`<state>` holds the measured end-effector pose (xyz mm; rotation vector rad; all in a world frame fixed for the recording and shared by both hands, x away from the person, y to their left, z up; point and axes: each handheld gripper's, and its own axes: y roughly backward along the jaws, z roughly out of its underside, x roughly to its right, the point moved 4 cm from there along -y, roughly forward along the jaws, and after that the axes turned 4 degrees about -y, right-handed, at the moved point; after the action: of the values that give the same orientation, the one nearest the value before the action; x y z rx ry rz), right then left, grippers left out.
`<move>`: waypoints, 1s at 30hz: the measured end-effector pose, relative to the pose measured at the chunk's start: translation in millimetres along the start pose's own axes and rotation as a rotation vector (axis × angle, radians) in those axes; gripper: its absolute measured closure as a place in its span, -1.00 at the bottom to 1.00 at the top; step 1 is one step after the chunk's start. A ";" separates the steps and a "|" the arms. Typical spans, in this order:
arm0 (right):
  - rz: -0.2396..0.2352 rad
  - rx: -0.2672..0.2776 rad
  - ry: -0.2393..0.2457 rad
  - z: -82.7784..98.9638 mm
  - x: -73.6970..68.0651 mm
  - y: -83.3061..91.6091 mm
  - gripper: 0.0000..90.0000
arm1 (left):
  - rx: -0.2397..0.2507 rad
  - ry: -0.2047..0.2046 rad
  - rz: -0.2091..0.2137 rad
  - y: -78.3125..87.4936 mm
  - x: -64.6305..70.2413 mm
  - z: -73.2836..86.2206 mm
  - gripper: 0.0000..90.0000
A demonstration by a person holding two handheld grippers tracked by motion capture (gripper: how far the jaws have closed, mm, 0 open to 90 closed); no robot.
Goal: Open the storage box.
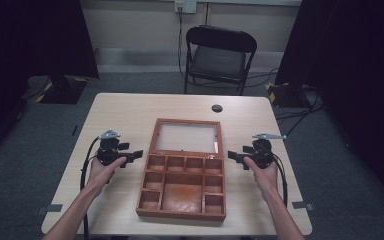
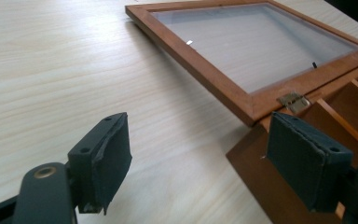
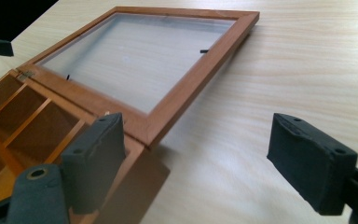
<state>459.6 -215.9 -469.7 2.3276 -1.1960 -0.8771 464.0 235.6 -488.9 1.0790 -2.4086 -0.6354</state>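
Forearms come up from the bottom edge of the high view, one on each side of the wooden box (image 1: 182,187), which sits open near the front of the table (image 1: 125,107) with its glass-paned lid (image 1: 186,137) folded flat back on its hinges and every compartment bare. Left gripper (image 1: 136,154) is level, pointing inward at the box's left wall, jaws parted wide with nothing between them; in the left gripper view the pads (image 2: 109,161) straddle bare tabletop and the box's near corner, touching neither. Right gripper (image 1: 233,157) mirrors it on the other flank, also level, also wide and empty (its own view has the lid's corner just ahead of the jaws, not in them). Both hands (image 1: 105,170) sit just beside the box, wrists straight, elbows drawn back toward the table's front edge. My read is that the lid is the thing to be handled here, most likely swung shut. To do that well, I'd have one gripper steady the base wall while the other pinches the lid's wooden frame at a far corner, never the pane, and lifts it over in an arc about the hinges (image 2: 293,100). Keep the grip narrow and square on the frame, lower slowly at the end, and clear the steadying jaws before the lid lands.
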 end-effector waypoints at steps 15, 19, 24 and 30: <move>0.095 -0.092 0.004 51.4 8.9 30.4 -0.66 | -0.096 -0.026 -0.073 37.4 -3.5 41.0 -0.52; 0.147 -0.142 0.012 65.9 14.7 35.5 -0.66 | -0.140 -0.013 -0.091 41.2 -5.3 52.5 -0.53; 0.194 -0.171 0.026 79.4 20.1 34.9 -0.69 | -0.197 -0.112 -0.140 42.1 -1.5 63.7 -0.57; 0.307 -0.111 0.155 84.3 23.4 26.2 -0.81 | -0.139 -0.146 -0.219 34.4 -5.7 71.5 -0.69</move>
<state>397.5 -254.1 -524.7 2.0128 -1.3534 -0.6273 408.7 277.0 -528.3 1.2865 -2.3424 -0.9713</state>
